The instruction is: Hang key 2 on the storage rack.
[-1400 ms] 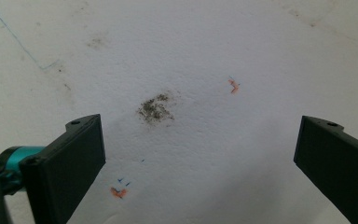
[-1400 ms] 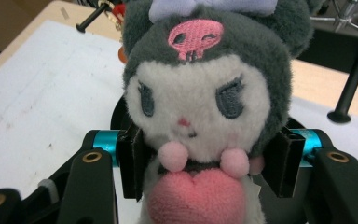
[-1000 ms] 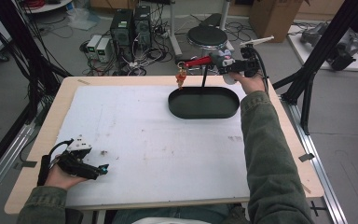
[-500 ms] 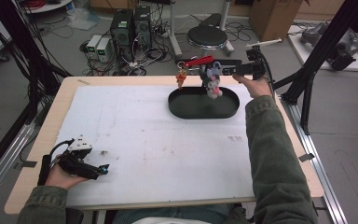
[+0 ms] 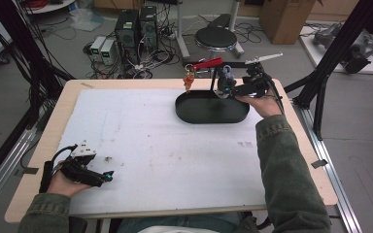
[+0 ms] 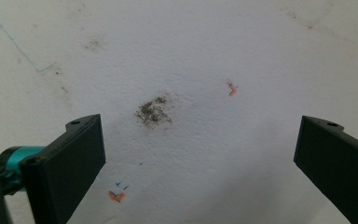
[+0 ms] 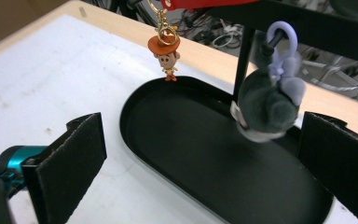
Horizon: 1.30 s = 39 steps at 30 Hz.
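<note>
A black oval tray (image 5: 211,109) lies at the far right of the white mat, with a thin black post (image 7: 242,60) rising from it. A grey plush (image 7: 265,105) hangs by a lilac loop (image 7: 279,35) from the stand's black bar. A small cowboy-hat keychain figure (image 7: 165,49) dangles from a red arm (image 5: 208,63). My right gripper (image 5: 235,90) is open just in front of the plush, and the plush (image 5: 225,80) hangs free between and beyond the jaws. My left gripper (image 5: 94,167) rests open at the near left, holding nothing.
The white mat (image 5: 150,141) covers most of the wooden table (image 5: 73,85). A dark smudge (image 6: 154,112) and small orange marks (image 6: 232,88) lie on the mat under the left gripper. Beyond the table's far edge are a stool (image 5: 216,36), computers and cables.
The grey plush has come into sight at the stand and now hangs from the bar. My right hand has shifted slightly lower, toward the tray. The left gripper has not moved.
</note>
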Tool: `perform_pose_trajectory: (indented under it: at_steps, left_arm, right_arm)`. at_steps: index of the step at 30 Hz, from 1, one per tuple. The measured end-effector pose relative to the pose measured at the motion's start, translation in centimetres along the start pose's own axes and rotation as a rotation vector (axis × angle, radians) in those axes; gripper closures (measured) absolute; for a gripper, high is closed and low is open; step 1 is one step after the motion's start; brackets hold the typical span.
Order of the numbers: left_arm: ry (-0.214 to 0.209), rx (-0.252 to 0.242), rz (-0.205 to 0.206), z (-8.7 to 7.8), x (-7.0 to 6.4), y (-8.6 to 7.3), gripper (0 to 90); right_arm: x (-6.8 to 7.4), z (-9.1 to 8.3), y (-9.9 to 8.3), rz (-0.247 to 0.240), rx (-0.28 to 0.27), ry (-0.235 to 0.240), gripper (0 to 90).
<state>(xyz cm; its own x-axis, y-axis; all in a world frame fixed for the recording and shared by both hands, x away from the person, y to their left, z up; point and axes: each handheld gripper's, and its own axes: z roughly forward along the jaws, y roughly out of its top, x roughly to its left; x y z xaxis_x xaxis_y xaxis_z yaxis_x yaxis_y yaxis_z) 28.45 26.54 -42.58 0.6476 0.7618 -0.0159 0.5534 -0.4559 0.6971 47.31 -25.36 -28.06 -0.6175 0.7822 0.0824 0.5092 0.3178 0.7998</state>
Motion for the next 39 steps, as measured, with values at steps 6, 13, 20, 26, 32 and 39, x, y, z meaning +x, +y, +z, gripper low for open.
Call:
perform_pose_trajectory:
  at_steps: [6, 13, 20, 26, 32, 39]
  left_arm:
    - [0.003, -0.010, 0.000, -0.2, 0.0, 0.0, 2.3]
    - [0.008, -0.008, 0.002, -0.2, -0.1, 0.0, 2.3]
    - [0.010, -0.016, 0.001, -0.1, 0.0, 0.0, 2.3]
    - [0.009, -0.017, 0.012, 0.0, 0.0, 0.0, 2.3]
    - [0.011, -0.024, 0.012, -0.1, 0.0, 0.0, 2.3]
    - [0.014, -0.018, 0.015, 0.0, -0.1, -0.1, 2.3]
  right_arm:
    - [0.4, -0.1, -1.6, 0.007, -0.038, 0.018, 0.5]
    - [0.2, 0.2, -4.3, 0.053, -0.052, 0.013, 0.5]
    - [0.4, 0.3, -6.0, 0.055, -0.051, 0.025, 0.5]
    - [1.0, 0.1, -7.3, 0.035, -0.040, 0.031, 0.5]
    - [1.4, -0.5, -8.0, 0.029, -0.065, 0.038, 0.5]
    - [1.3, -0.9, -9.9, 0.020, -0.067, -0.002, 0.5]
